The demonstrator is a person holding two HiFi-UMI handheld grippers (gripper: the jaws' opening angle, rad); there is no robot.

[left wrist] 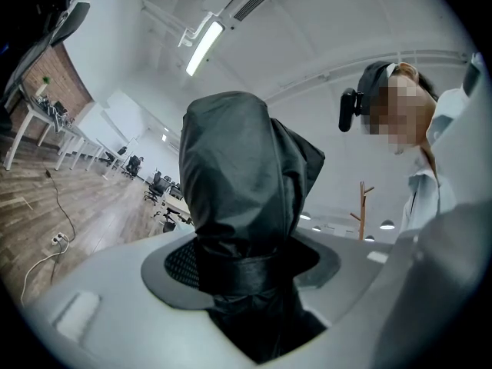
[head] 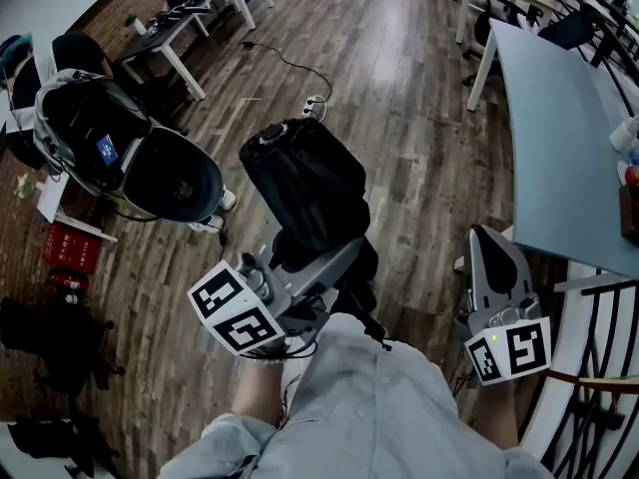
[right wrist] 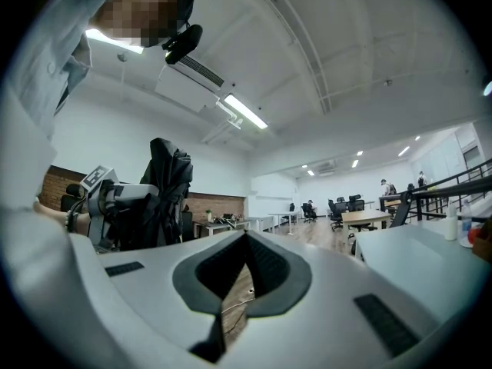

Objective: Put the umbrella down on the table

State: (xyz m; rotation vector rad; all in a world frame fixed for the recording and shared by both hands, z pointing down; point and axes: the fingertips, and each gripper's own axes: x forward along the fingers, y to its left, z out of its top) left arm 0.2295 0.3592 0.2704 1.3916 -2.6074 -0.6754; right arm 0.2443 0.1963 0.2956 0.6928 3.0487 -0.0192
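My left gripper (head: pixel 321 255) is shut on a folded black umbrella (head: pixel 305 183), whose bundled cloth stands up out of the jaws over the wooden floor. In the left gripper view the umbrella (left wrist: pixel 238 183) fills the middle, and its strap band sits between the pads of that gripper (left wrist: pixel 242 271). My right gripper (head: pixel 491 239) is held to the right, near the corner of the pale blue-grey table (head: pixel 549 138). Its jaws (right wrist: pixel 246 238) meet at the tips with nothing in them. In the right gripper view the umbrella (right wrist: pixel 165 183) shows at the left and the table (right wrist: pixel 407 260) at the right.
An open black bag (head: pixel 120 148) lies on the floor at the left, with a red box (head: pixel 70 247) near it. A power strip with a cable (head: pixel 315 103) lies ahead. White desks (head: pixel 190 28) stand at the far left. A black railing (head: pixel 599 337) runs along the right, and small items (head: pixel 627 168) sit on the table's right edge.
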